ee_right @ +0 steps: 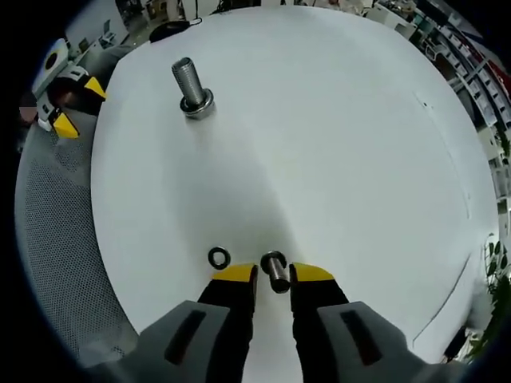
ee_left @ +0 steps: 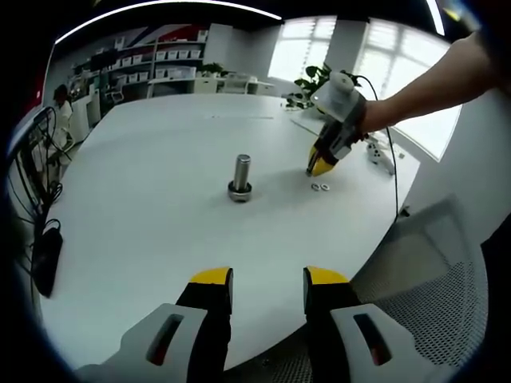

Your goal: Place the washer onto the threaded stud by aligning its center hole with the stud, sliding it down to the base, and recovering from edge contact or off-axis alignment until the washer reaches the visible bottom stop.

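Right gripper (ee_right: 273,275) pinches an upright washer (ee_right: 275,271) — hole hidden edge-on; left gripper (ee_left: 267,279) gapes empty over white table (ee_left: 144,223).

A white round table (ee_left: 144,207) carries a threaded stud (ee_left: 240,177) standing upright on its base near the centre. Two small washers (ee_left: 320,187) lie flat side by side at about four o'clock from the stud, near the table's edge.

Open white table (ee_right: 335,144) surrounds the upright threaded stud (ee_right: 190,86); two washers (ee_right: 219,258) lie well apart from it.
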`<state>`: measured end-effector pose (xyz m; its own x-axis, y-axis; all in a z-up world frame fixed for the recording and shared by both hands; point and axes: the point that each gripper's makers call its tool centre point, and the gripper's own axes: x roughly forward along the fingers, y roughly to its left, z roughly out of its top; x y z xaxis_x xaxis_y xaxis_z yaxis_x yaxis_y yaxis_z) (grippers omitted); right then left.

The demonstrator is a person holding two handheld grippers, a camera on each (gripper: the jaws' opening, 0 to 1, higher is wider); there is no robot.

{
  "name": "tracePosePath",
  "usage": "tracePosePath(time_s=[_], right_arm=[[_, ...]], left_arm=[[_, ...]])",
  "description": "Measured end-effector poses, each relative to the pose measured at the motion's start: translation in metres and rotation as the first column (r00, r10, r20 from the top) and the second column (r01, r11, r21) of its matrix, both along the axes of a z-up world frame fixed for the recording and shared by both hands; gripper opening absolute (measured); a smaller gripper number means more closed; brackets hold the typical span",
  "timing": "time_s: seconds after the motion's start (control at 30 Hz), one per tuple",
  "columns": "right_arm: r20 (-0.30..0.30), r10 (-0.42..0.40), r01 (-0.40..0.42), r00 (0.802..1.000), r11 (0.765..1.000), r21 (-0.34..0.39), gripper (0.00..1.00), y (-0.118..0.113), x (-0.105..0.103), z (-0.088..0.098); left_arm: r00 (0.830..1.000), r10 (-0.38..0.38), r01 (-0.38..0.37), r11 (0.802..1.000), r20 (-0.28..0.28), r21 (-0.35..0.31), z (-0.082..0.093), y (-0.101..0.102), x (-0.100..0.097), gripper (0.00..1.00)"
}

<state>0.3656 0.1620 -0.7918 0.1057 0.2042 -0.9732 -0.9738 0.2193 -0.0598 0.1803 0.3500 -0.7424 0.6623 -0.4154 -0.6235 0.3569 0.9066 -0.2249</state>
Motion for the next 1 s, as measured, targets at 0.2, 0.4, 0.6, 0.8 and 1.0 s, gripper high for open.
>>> tracePosePath(time_s=[0.2, 0.4, 0.6, 0.8, 1.0], right_arm=[[0.003, -0.016, 0.016, 1.000, 1.000, 0.002, 0.24, -0.005, 0.000, 0.002], [-0.003, -0.034, 0.034, 0.999, 0.999, -0.005, 0.27, -0.011, -0.005, 0.002], [-0.006, -0.043, 0.043, 0.999, 0.999, -0.005, 0.29, -0.017, -0.012, 0.002], [-0.008, -0.059, 0.059, 0.998, 0.998, 0.001, 0.32, -0.020, -0.016, 0.004], [-0.022, -0.065, 0.065, 0.998, 0.998, 0.006, 0.35, -0.020, -0.024, 0.003]], left_arm=[[1.000, -0.001, 0.001, 1.000, 0.000, -0.001, 0.000, 0.000, 0.000, 0.33], [1.000, -0.002, 0.002, 1.000, 0.001, -0.001, 0.000, -0.001, 0.000, 0.33], [1.000, -0.002, 0.002, 1.000, 0.000, 0.000, 0.001, -0.001, -0.001, 0.34], [1.000, -0.007, 0.007, 1.000, 0.000, -0.001, 0.000, -0.002, -0.001, 0.34], [1.000, -0.009, 0.009, 1.000, 0.004, -0.004, 0.001, -0.002, -0.001, 0.34]])
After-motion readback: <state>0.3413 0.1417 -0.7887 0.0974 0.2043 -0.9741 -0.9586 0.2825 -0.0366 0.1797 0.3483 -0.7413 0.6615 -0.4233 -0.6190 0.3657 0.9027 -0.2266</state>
